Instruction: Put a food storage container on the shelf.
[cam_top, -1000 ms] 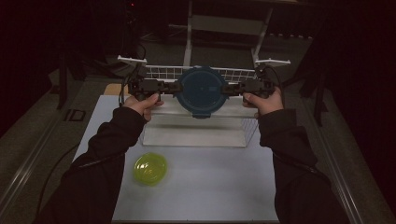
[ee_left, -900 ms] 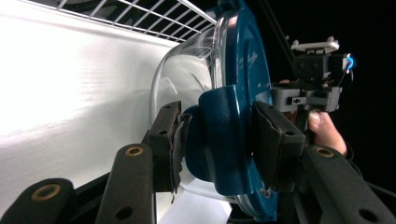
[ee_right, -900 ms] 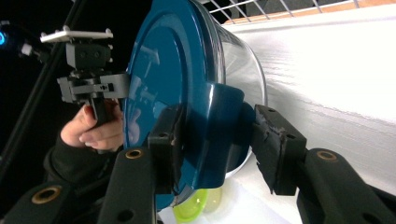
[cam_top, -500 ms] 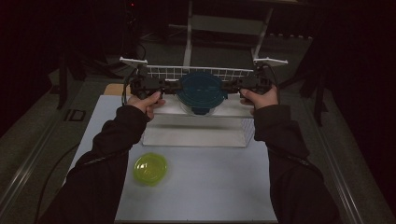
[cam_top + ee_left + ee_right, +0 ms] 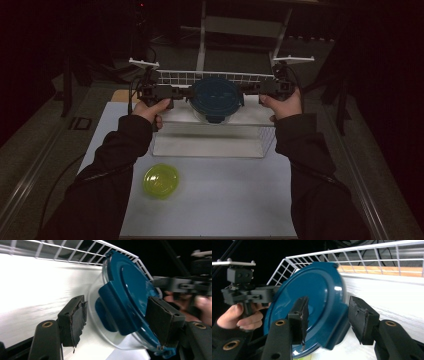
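A round glass container with a blue clip-on lid (image 5: 216,97) stands on edge inside a white wire rack (image 5: 175,76). My left gripper (image 5: 187,93) and right gripper (image 5: 247,90) flank it from either side. In the left gripper view the container (image 5: 130,290) sits between the jaws of the left gripper (image 5: 118,316). These jaws have just been opening, and one pad (image 5: 75,315) stands apart from the glass. In the right gripper view the lid (image 5: 317,290) lies between the right gripper's (image 5: 329,317) jaws, which have also just opened further, leaving a thin gap.
A yellow-green bowl (image 5: 160,181) lies on the white mat (image 5: 225,205) near my left forearm. The rack's wire walls (image 5: 75,250) (image 5: 362,252) rise close behind the container. A wooden board (image 5: 122,95) lies left of the rack.
Both hands and the container stay almost where they were over the rack. The container's tilt has shifted slightly.
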